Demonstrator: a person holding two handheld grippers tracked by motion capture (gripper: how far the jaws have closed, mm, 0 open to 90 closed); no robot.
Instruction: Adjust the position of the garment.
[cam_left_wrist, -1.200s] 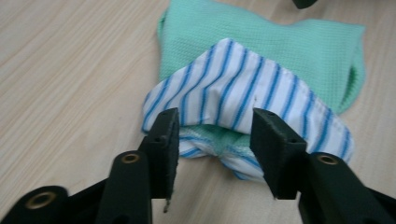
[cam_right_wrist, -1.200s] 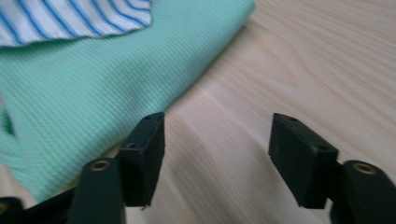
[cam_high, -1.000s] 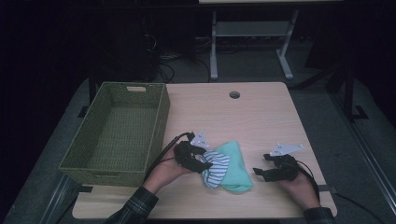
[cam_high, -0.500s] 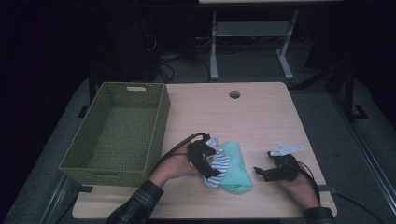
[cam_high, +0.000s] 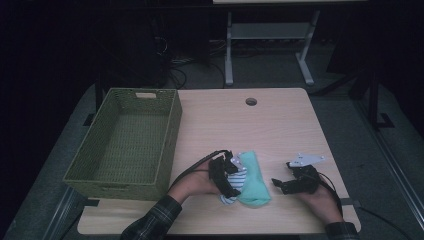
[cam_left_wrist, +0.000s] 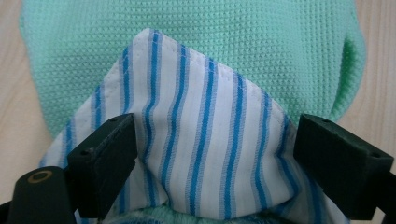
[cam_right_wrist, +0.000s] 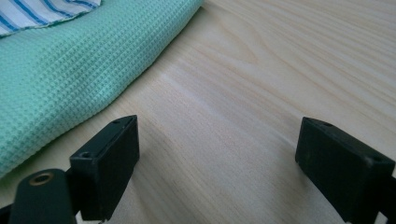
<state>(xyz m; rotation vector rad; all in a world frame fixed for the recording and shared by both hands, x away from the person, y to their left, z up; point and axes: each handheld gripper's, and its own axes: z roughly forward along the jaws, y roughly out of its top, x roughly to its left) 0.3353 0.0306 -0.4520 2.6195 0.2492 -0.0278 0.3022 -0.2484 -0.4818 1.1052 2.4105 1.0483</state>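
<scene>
Far left, basket (cam_high: 172, 120): empty, unchanged, well apart from the cloths on the worktop (cam_high: 240, 130). Next, left tongs (cam_left_wrist: 233, 140): shifted since a second ago from the left edge of the bundle to a spot right over it, and lower, close to the fabric. Jaws just opening, now spread as wide as they seem to go. Between them, a pointed fold of the striped cloth (cam_left_wrist: 196, 140); one pad resting on the stripes, the other at the fold's far edge, neither squeezing, so nothing held. Under and beyond the stripes, the green cloth (cam_high: 254, 185), lying near the front edge of the worktop, between the two hands, and looking narrower and longer than a second ago. Judging by that, a release or a fresh approach: either a fold just laid down or a new bite on the striped corner about to be taken, with the bundle probably bound for the basket afterwards and no lift begun yet. Further right, right tongs (cam_high: 281, 184): same place as before, low over bare wood just beside the green cloth's right edge. Jaws opened a little further within the last second, now spread, only wood grain between the pads, touching no fabric. Waiting, most likely, to steady or take the green edge once the left side grips.
</scene>
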